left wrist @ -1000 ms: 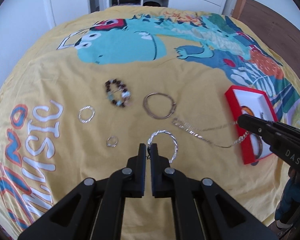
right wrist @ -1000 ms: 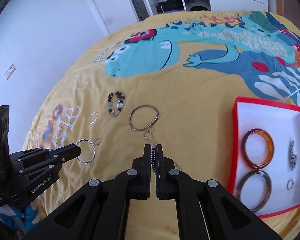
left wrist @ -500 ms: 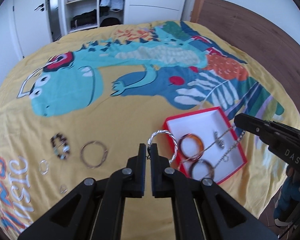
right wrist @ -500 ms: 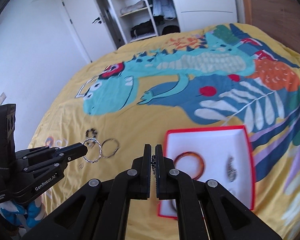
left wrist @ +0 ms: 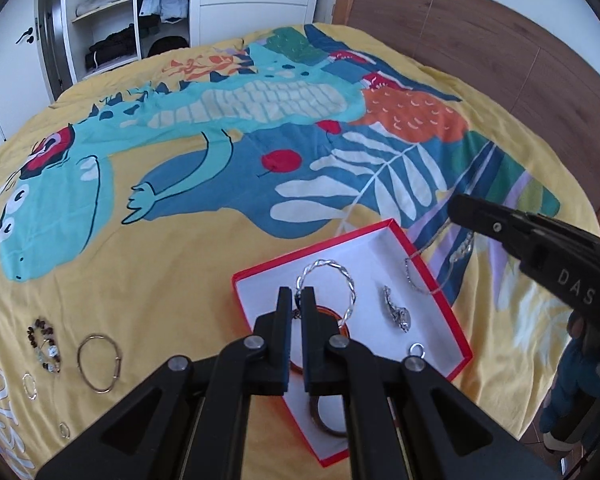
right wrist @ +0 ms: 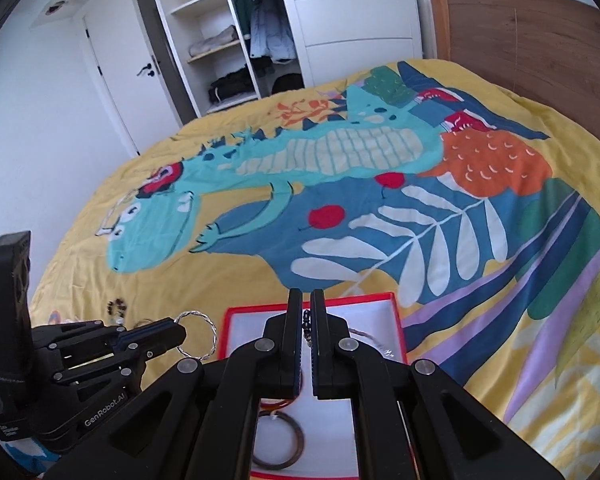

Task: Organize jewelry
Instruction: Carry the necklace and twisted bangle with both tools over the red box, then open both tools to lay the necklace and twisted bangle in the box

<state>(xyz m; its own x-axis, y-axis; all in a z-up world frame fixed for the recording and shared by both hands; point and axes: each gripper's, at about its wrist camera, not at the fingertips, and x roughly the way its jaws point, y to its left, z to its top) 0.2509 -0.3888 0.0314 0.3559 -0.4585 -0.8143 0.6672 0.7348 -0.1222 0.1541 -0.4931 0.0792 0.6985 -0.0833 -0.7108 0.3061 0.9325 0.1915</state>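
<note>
Both grippers, left (left wrist: 298,294) w/ twisted bangle (left wrist: 327,280), prob. over box (left wrist: 436,280).

A bed covered by a yellow dinosaur-print bedspread (left wrist: 172,264) carries the jewelry. At about 5 o'clock in the left wrist view, a red-rimmed white box (left wrist: 440,280) rests directly on the fabric. At roughly 8 o'clock lie a dark beaded bracelet (left wrist: 44,344), a plain metal bangle (left wrist: 100,362), a small silver hoop (left wrist: 29,386) and a tiny ring (left wrist: 63,430), all near one another, well apart from the box.
</note>
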